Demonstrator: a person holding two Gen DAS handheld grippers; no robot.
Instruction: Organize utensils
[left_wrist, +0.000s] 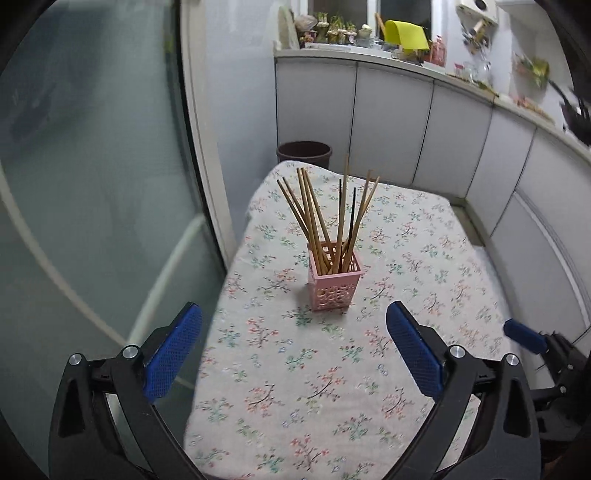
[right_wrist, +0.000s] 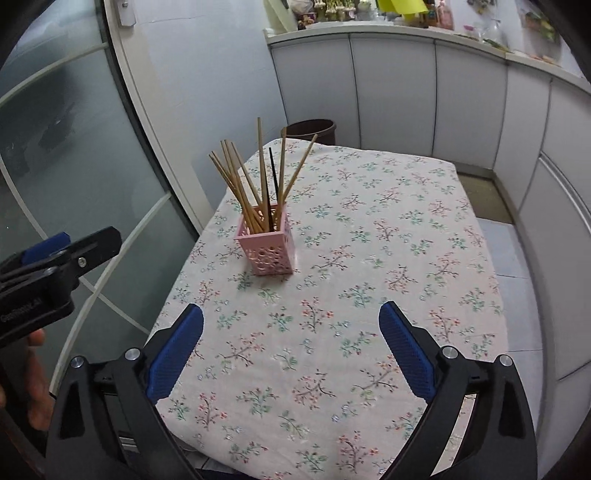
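Observation:
A pink perforated holder (left_wrist: 334, 286) stands upright on the floral tablecloth (left_wrist: 288, 387). Several wooden chopsticks (left_wrist: 314, 216) and one or two black ones fan out of it. My left gripper (left_wrist: 293, 314) is open and empty, held above the table in front of the holder. In the right wrist view the holder (right_wrist: 266, 246) with its chopsticks (right_wrist: 255, 177) sits left of centre on the cloth (right_wrist: 369, 258). My right gripper (right_wrist: 291, 314) is open and empty, short of the holder. The left gripper shows at that view's left edge (right_wrist: 55, 251).
A dark bin (left_wrist: 304, 152) stands beyond the table's far end. White cabinets (left_wrist: 391, 122) with a cluttered counter run along the back and right. A frosted glass door (left_wrist: 92, 184) is on the left, close to the table's left edge.

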